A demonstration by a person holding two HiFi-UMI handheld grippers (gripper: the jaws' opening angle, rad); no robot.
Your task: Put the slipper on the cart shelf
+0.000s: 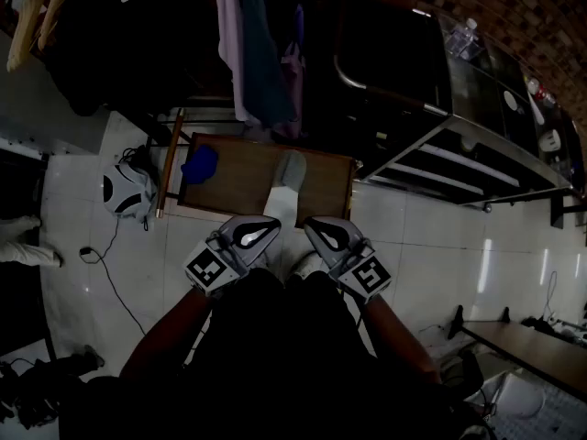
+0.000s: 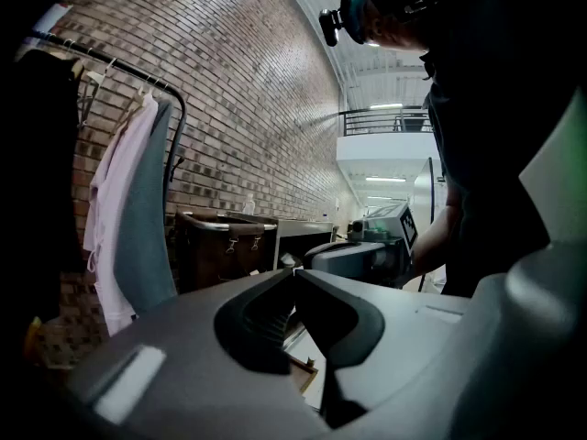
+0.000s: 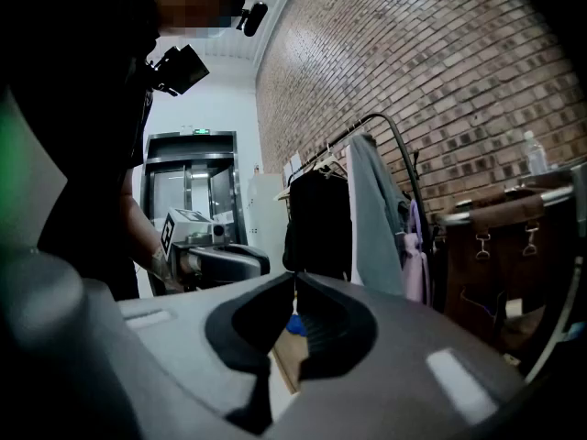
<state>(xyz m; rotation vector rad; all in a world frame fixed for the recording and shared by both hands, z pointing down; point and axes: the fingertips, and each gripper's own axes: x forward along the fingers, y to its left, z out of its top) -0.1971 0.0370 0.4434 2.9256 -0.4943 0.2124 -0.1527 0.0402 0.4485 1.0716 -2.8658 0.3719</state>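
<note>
A pale grey slipper (image 1: 286, 183) lies on a low wooden board (image 1: 234, 186) on the floor, just ahead of both grippers. A blue item (image 1: 199, 164) rests on the board's left part; whether it is a slipper I cannot tell. My left gripper (image 1: 273, 224) and right gripper (image 1: 309, 225) are held side by side above the board's near edge, tips pointing at the slipper. Both are shut and hold nothing. The left gripper view shows its jaws (image 2: 293, 273) meeting at the tip, and the right gripper view (image 3: 293, 276) shows the same. The metal cart (image 1: 477, 159) with shelves stands to the right.
A clothes rack with hanging garments (image 1: 248, 44) stands behind the board. A dark bin (image 1: 385, 53) is at the cart's left end. A black-and-white round object (image 1: 124, 192) and a cable (image 1: 110, 264) lie on the white tiles to the left. Bottles stand on the cart top (image 1: 463, 37).
</note>
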